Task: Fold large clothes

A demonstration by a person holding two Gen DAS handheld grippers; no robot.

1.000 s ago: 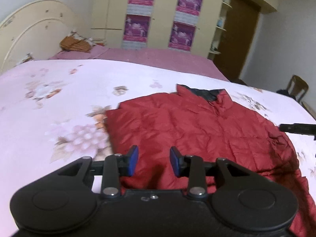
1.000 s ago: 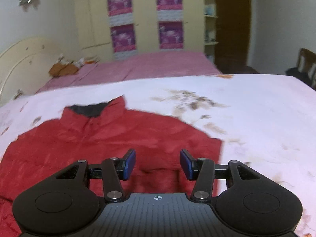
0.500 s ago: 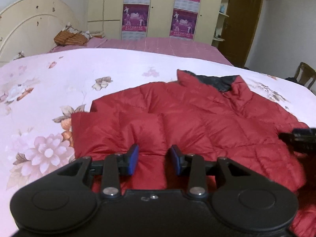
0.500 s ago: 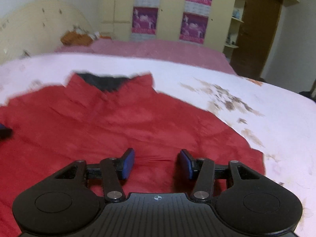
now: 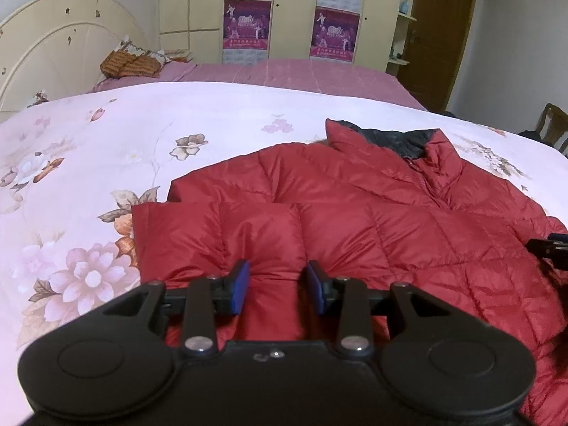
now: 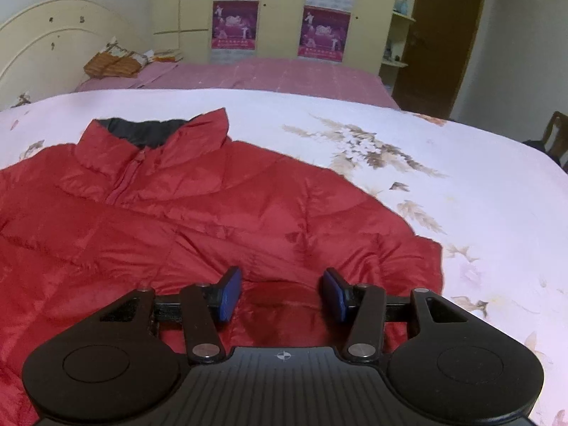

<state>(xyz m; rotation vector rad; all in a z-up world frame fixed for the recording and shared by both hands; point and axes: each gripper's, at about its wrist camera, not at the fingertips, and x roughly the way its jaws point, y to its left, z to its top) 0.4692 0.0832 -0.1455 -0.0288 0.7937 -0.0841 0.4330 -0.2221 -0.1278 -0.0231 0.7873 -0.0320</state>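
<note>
A red quilted puffer jacket (image 5: pixel 355 220) with a dark-lined collar (image 5: pixel 397 138) lies front-up on the floral bed sheet (image 5: pixel 106 149). Its left sleeve is folded across the body. My left gripper (image 5: pixel 278 284) points down at that folded part, jaws partly open, tips dented into the padding with a bulge of fabric between the blue pads. My right gripper (image 6: pixel 282 293) stands open low over the jacket (image 6: pixel 177 220) near its right edge, red fabric under and between its pads. The right gripper's tip (image 5: pixel 550 248) shows at the right edge of the left wrist view.
Behind the bed is a cream curved headboard (image 5: pixel 53 42). Beyond it lies a second bed with a pink cover (image 5: pixel 284 71) and an orange bundle (image 5: pixel 127 64). A wardrobe with purple posters (image 5: pixel 245 25), a brown door (image 5: pixel 440 35) and a wooden chair (image 5: pixel 553 124) stand further off.
Both grippers came down toward the jacket. The left one moved from the jacket's lower edge onto the folded sleeve. The right one swung left over the jacket's right side.
</note>
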